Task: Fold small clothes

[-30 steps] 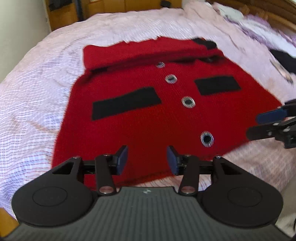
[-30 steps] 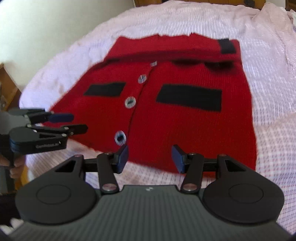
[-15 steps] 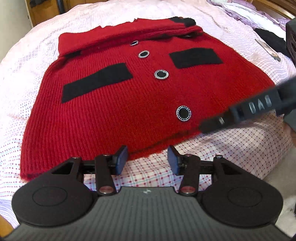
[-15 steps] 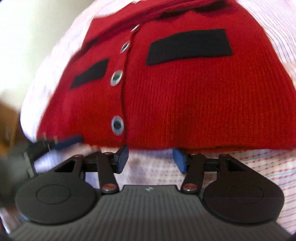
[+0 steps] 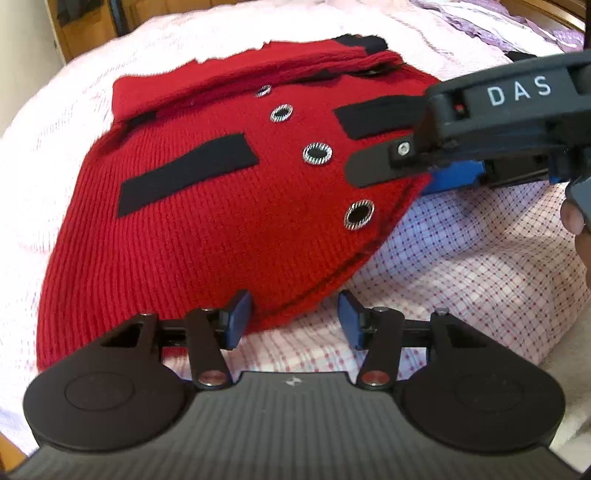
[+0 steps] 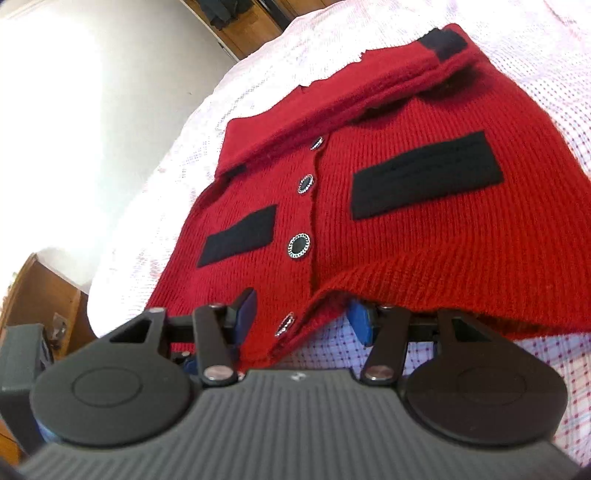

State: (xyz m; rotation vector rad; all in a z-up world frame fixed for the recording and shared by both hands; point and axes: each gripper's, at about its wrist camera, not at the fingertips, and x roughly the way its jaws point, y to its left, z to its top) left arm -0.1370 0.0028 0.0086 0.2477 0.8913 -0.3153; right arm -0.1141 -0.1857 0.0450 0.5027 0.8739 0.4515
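Observation:
A small red knit cardigan (image 5: 207, 206) with black pocket strips and round buttons lies on a checked bed sheet (image 5: 461, 266); it also shows in the right wrist view (image 6: 424, 240). My left gripper (image 5: 293, 319) is open at the cardigan's near hem, which lies between its pads. My right gripper (image 6: 301, 317) is open with the hem between its fingers, one finger over the knit and one under it, and the hem is raised off the sheet. In the left wrist view the right gripper (image 5: 417, 177) reaches in from the right onto the hem.
The sheet (image 6: 517, 369) covers a bed. A wooden nightstand (image 6: 40, 295) stands at the left, with wooden furniture (image 5: 81, 33) behind the bed. Other clothes (image 5: 517, 22) lie at the far right. A white wall (image 6: 74, 110) is on the left.
Both grippers have moved closer to the cardigan's near hem. The right gripper has slid around the hem and lifted it; the hem's right side now curves up off the sheet.

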